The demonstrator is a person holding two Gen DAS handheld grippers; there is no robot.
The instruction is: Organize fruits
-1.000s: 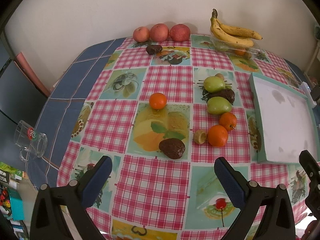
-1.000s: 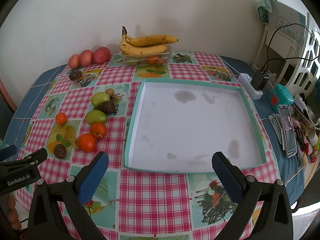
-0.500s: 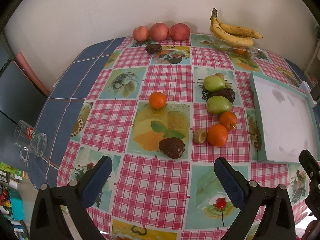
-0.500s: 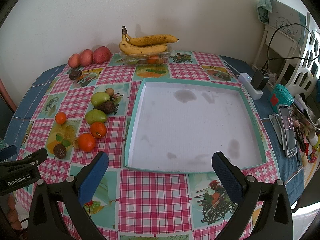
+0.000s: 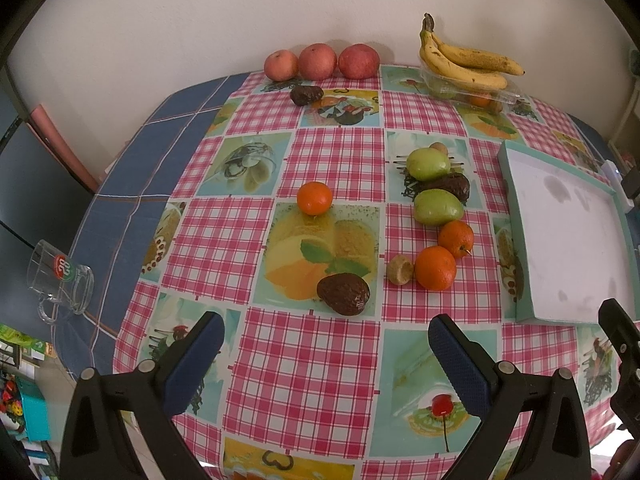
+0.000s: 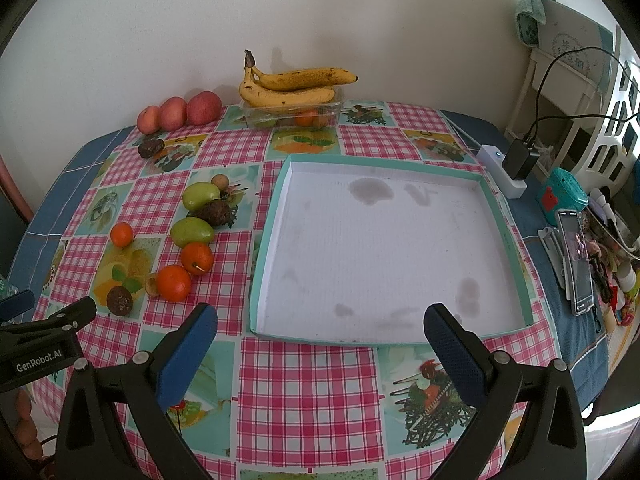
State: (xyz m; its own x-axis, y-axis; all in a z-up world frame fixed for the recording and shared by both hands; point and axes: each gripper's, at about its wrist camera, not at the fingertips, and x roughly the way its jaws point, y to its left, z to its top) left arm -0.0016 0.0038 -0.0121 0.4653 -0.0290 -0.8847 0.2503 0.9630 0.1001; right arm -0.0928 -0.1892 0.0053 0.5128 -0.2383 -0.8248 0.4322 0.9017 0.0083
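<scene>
The clear plastic tub [image 6: 294,116] under the bananas [image 6: 294,86] blurs the fruit inside it. Both the left gripper [image 5: 326,354] and right gripper [image 6: 320,346] hang spread wide, holding nothing, above the glossy checked tablecloth [image 6: 308,392]. Round oranges [image 5: 435,268], smooth green fruit [image 5: 437,208] and a wrinkled dark avocado [image 5: 344,294] lie loose left of the shallow, stained white tray [image 6: 384,248].

Even, bright indoor light; dark, bowed fisheye edges

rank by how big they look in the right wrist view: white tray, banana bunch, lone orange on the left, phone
1. white tray
2. banana bunch
3. phone, though it lies nearer the camera than the bananas, so true size is unsure
4. lone orange
</scene>
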